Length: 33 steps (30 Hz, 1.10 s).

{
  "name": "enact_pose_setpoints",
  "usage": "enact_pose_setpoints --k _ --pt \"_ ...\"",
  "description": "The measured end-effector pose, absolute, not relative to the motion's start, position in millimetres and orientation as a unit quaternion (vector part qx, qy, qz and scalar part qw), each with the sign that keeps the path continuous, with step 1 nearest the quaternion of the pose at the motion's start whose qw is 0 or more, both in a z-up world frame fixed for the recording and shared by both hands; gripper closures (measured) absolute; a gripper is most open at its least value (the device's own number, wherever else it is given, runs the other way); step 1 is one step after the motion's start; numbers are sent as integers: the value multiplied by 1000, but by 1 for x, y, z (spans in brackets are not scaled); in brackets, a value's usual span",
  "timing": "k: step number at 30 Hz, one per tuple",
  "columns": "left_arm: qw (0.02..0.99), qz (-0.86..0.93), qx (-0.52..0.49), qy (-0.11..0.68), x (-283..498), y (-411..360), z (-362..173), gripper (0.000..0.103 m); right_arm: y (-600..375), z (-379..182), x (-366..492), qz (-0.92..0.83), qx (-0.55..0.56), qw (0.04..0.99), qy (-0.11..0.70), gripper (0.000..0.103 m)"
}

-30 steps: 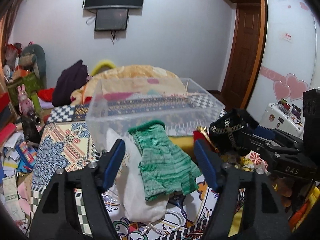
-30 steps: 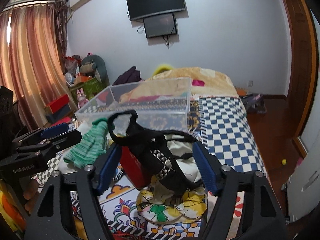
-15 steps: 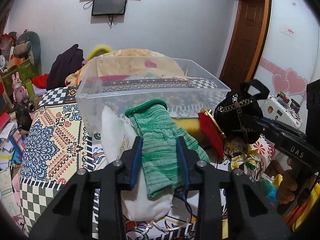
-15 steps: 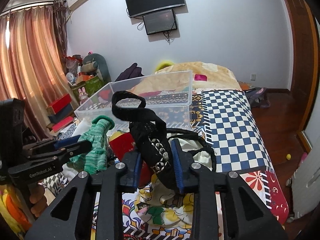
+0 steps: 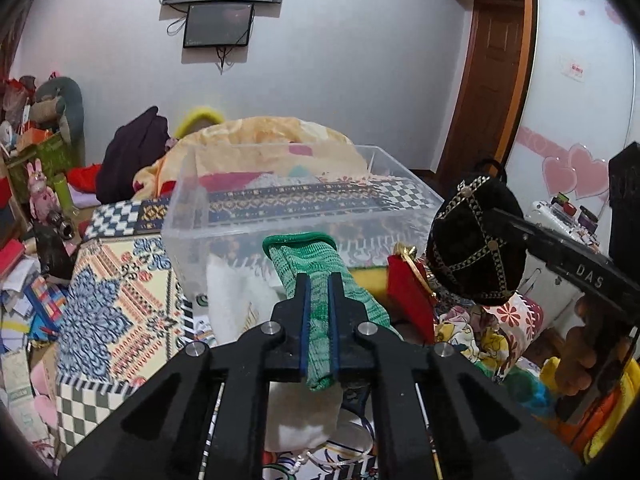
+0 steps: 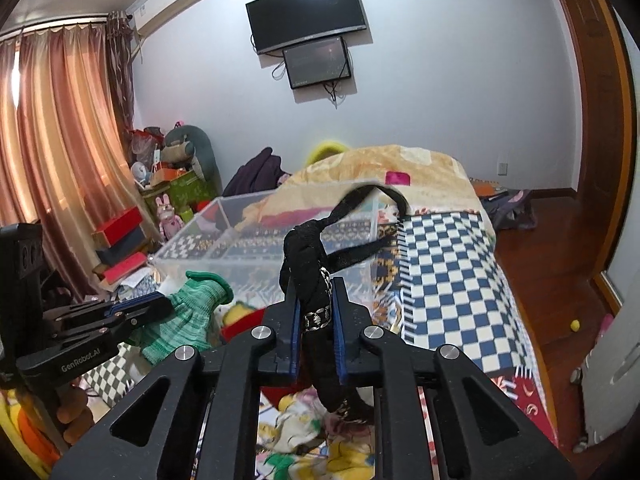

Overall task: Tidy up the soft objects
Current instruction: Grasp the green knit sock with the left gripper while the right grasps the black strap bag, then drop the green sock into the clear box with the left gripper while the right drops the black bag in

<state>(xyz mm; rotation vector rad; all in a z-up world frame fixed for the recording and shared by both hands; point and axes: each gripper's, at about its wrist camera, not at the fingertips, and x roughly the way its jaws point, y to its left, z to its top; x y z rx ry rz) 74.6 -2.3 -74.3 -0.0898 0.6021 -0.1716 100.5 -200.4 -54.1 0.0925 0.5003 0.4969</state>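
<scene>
Now left tongs point(image 5: 319, 280) pinching green glove point(image 5: 320, 276), right tongs point(image 6: 316, 286) clamped on black bag point(image 6: 310, 264).

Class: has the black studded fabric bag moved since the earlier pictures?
Yes. The black studded fabric bag has risen: its strap loop now reaches the far rim of the clear plastic bin, clamped in the right gripper.
</scene>
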Motion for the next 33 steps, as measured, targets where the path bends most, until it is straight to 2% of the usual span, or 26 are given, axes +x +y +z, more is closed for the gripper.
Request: enact_pose_setpoints --k 13,17,18,19,20,21,22,23,28,33 --pt "965 -80 -48 246 74 17 -32 100 -193 -21 106 238 24 952 190 91" --pt "961 -80 -36 262 82 18 -28 99 -188 -15 108 238 17 955 175 91" --pt "959 -79 -35 271 83 19 -31 97 -186 -14 109 239 15 955 174 91" --pt "956 -81 -35 280 84 20 -34 89 -185 -15 109 240 14 955 173 91" --pt "954 -82 -37 288 84 22 -38 74 -184 -16 109 241 13 955 174 91" --pt "950 -83 -43 299 83 25 -44 65 -183 -17 110 243 13 954 176 91" --pt "947 -83 -47 307 83 27 -49 51 -182 -18 111 243 12 953 178 91" --pt "945 -82 -49 313 83 28 -53 49 -182 -19 111 244 12 953 180 91" --pt "933 -85 -43 346 75 28 -80 49 -184 -23 112 244 7 952 185 91" --pt "934 -92 -41 343 69 26 -87 51 -182 -11 118 233 0 957 176 91"
